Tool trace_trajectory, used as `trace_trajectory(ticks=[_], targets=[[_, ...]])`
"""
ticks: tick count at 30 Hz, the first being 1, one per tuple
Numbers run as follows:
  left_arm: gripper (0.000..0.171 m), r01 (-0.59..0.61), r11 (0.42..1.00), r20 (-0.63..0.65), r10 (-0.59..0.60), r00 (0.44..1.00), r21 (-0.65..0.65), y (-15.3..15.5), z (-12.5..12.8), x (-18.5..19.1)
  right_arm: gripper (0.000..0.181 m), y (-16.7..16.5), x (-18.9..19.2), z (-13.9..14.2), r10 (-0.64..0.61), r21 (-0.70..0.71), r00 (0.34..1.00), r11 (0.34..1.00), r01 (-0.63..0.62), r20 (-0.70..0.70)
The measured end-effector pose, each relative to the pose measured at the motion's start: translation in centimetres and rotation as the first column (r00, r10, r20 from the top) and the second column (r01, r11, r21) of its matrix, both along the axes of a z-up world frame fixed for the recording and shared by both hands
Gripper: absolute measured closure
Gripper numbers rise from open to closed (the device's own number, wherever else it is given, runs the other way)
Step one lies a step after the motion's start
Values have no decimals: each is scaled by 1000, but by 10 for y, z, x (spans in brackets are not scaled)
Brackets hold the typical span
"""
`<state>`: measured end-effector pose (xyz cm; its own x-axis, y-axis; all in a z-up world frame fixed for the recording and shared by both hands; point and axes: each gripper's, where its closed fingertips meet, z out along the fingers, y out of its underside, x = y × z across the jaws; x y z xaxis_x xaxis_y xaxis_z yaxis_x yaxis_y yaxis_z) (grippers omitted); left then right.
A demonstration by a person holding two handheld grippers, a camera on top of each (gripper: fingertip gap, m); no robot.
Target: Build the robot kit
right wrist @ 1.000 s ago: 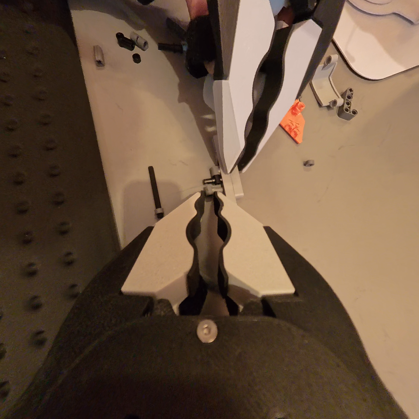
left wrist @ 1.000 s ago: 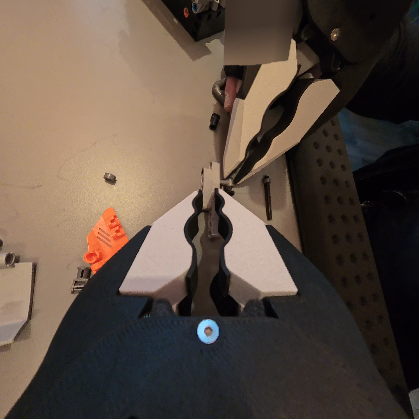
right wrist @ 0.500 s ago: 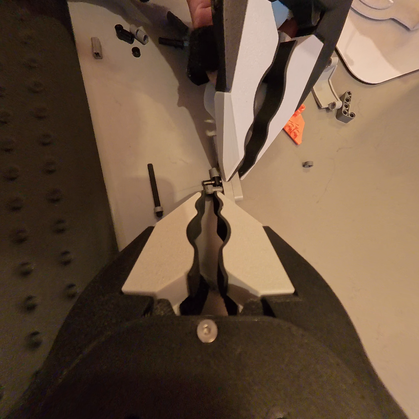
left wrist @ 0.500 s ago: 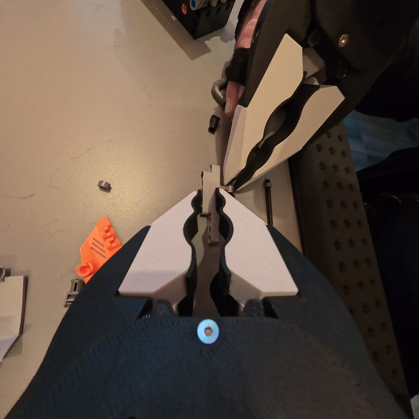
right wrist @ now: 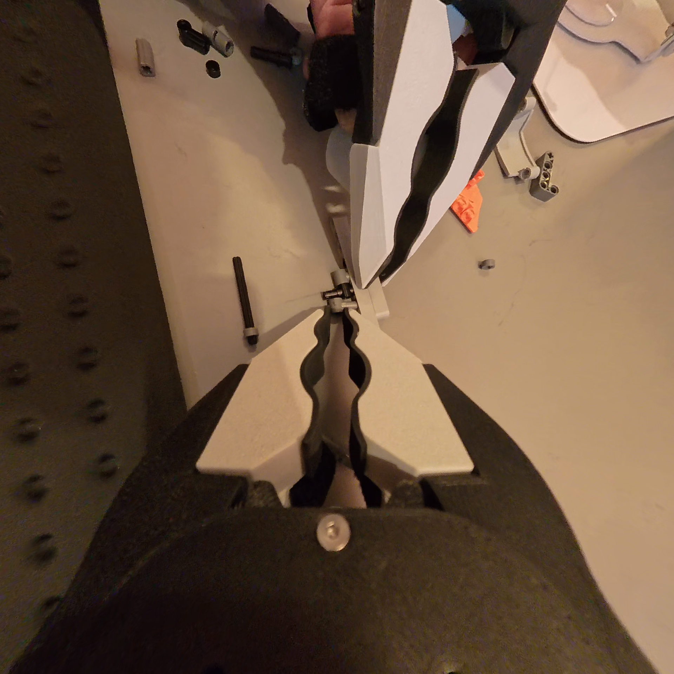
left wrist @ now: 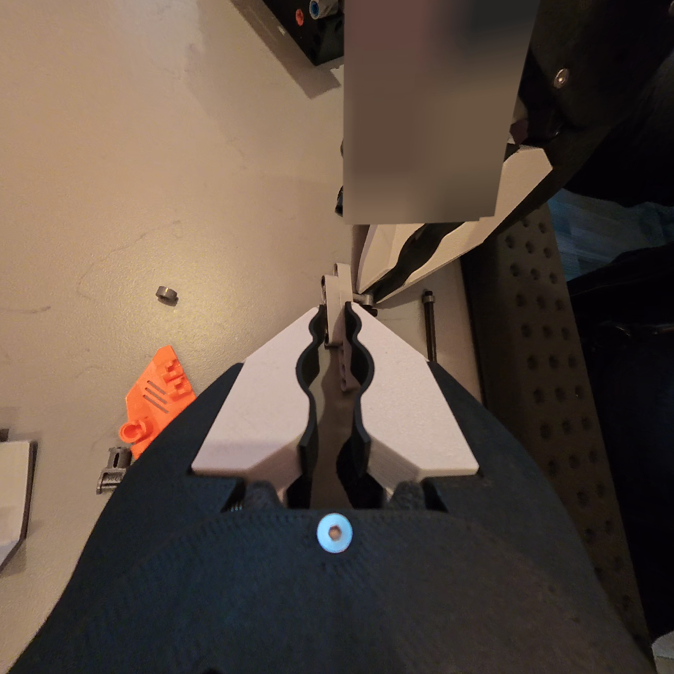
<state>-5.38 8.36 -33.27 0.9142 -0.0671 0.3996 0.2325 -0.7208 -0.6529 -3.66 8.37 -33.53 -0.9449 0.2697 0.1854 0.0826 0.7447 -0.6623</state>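
My left gripper [left wrist: 333,308] is shut on a light grey beam [left wrist: 336,288] that sticks up out of its tips. My right gripper [right wrist: 337,314] is shut on a small grey pin [right wrist: 341,304], which sits against the beam [right wrist: 377,304] beside a black pin [right wrist: 333,293]. The two grippers meet tip to tip just above the table. The right gripper [left wrist: 364,296] comes in from the upper right in the left wrist view. The left gripper [right wrist: 374,281] comes down from the top in the right wrist view.
An orange panel [left wrist: 157,397], a small grey ring [left wrist: 166,291], a dark connector [left wrist: 113,470] and a black axle [left wrist: 430,324] lie on the beige table. A perforated dark mat [left wrist: 547,364] borders it. Loose pins [right wrist: 204,34], a grey angled beam [right wrist: 545,177] and a white sheet [right wrist: 601,91] lie farther off. The grippers are tip to tip, or close to it. It is some 11 centimeters from my left tips to the dark connector [left wrist: 113,470].
Both grippers stay shut and tip to tip. The right gripper has tilted a little lower against the beam; the left has shifted only slightly.
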Motion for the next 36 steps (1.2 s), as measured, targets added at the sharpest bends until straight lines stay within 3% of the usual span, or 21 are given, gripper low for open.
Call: trace_trajectory(ticks=[23, 36], targets=[[168, -49, 999, 1, 49, 999, 23, 3, 0, 0, 178, -2, 3, -1, 89, -3, 993, 996, -89, 81], [168, -46, 999, -18, 46, 999, 25, 2, 0, 0, 177, -3, 3, -1, 56, -14, 992, 998, -55, 117]])
